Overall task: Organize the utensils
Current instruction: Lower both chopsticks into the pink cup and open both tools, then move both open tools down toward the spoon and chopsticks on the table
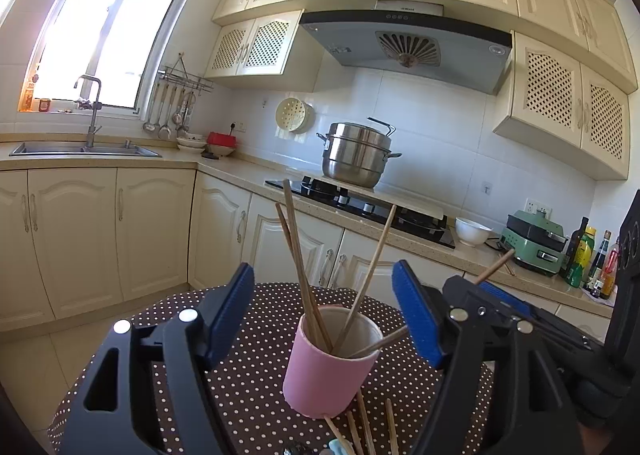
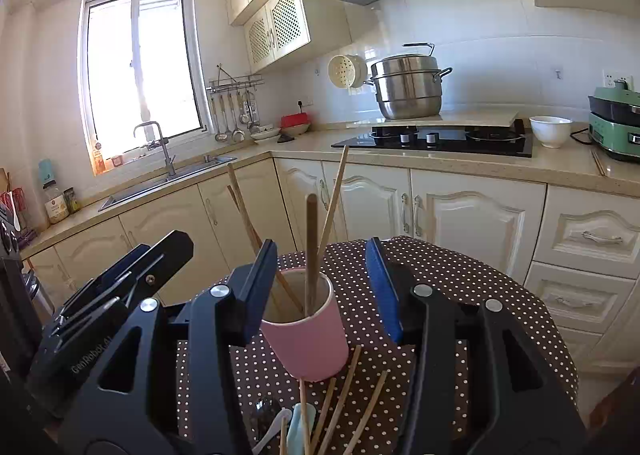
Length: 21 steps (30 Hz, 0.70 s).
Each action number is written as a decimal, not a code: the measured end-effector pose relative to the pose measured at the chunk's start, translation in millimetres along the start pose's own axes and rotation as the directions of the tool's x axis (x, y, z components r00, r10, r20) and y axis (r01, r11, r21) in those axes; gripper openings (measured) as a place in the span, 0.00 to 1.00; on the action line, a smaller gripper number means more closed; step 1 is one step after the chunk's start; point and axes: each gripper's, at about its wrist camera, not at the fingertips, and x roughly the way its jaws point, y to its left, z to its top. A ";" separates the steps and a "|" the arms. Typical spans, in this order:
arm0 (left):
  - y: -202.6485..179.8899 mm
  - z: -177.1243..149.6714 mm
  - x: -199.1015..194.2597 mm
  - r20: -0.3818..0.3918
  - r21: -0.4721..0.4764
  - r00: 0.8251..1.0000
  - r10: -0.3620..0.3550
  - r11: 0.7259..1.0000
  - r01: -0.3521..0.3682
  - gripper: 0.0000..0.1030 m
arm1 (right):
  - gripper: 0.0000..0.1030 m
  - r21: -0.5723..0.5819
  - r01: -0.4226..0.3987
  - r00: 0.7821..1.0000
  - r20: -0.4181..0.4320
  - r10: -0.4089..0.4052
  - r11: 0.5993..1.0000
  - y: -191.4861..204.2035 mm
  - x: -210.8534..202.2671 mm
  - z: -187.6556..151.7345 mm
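Home kitchen. Cream cabinets below and above, some upper doors with lattice. Stone-look counter runs along two walls in corner shape. Steel sink with tall tap under bright window. Black gas hob with steel steamer pot behind it, range hood above. Ladles hang on wall rack. White bowl, green cooker appliance, oil and sauce bottles on counter. White tiled walls.

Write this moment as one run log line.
pink cup: holds chopsticks | more chopsticks on table | left gripper: open | right gripper: open
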 end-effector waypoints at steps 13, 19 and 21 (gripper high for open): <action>0.9 -26.8 -4.6 -0.294 0.036 0.955 -0.034 0.998 0.046 0.69 | 0.50 0.004 0.016 0.996 -0.092 -0.016 1.000 -22.8 -25.1 -17.8; 12.8 -71.6 14.8 -0.531 0.068 0.847 0.025 0.998 0.013 0.69 | 0.50 -0.012 0.006 0.970 -0.242 -0.009 1.000 -30.9 -18.3 -44.8; 15.7 -84.1 19.3 -0.586 0.067 0.810 0.033 0.998 0.008 0.68 | 0.50 -0.018 0.002 0.958 -0.288 -0.007 1.000 -32.1 -15.9 -55.2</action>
